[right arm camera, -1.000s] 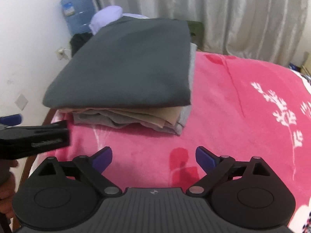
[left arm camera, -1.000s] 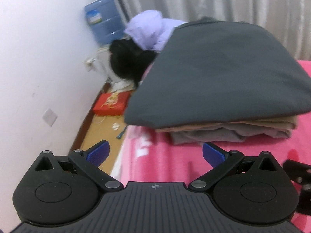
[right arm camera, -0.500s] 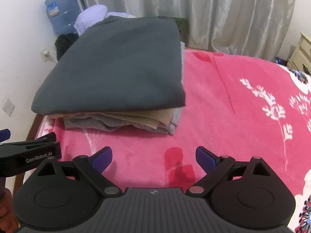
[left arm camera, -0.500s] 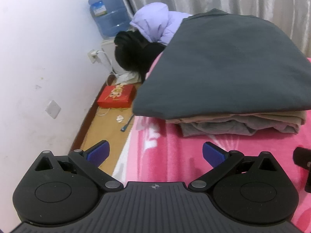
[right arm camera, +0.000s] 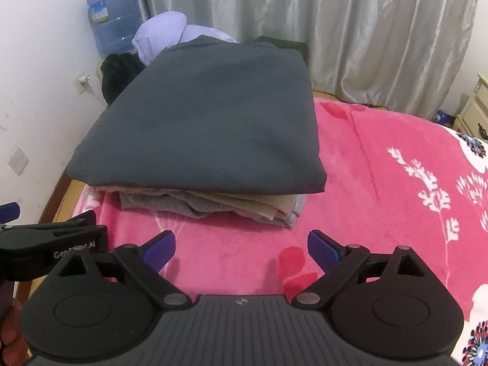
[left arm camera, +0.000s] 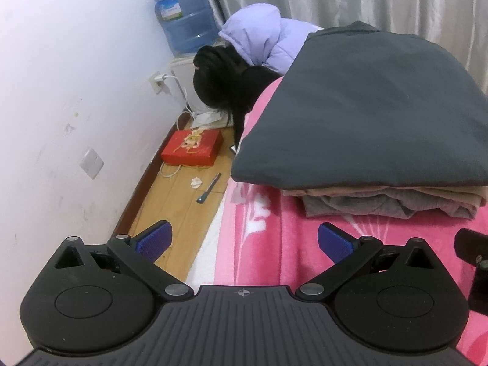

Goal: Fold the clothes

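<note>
By the wall on the left, a blue water jug point(left arm camera: 183, 15) and a red box point(left arm camera: 192, 148) sit beside the bed point(right arm camera: 381, 183). Next, the left gripper point(left arm camera: 242, 239) hangs spread wide, holding nothing. A pile of clothes point(right arm camera: 210, 201) lies folded flat on the bed's left side, with a dark gray cloth point(right arm camera: 201, 122) on top. The right gripper point(right arm camera: 241, 248) is spread wide too, and empty. Any new piece should get smooth, even folds and land square on the pile, so nothing slides off.
</note>
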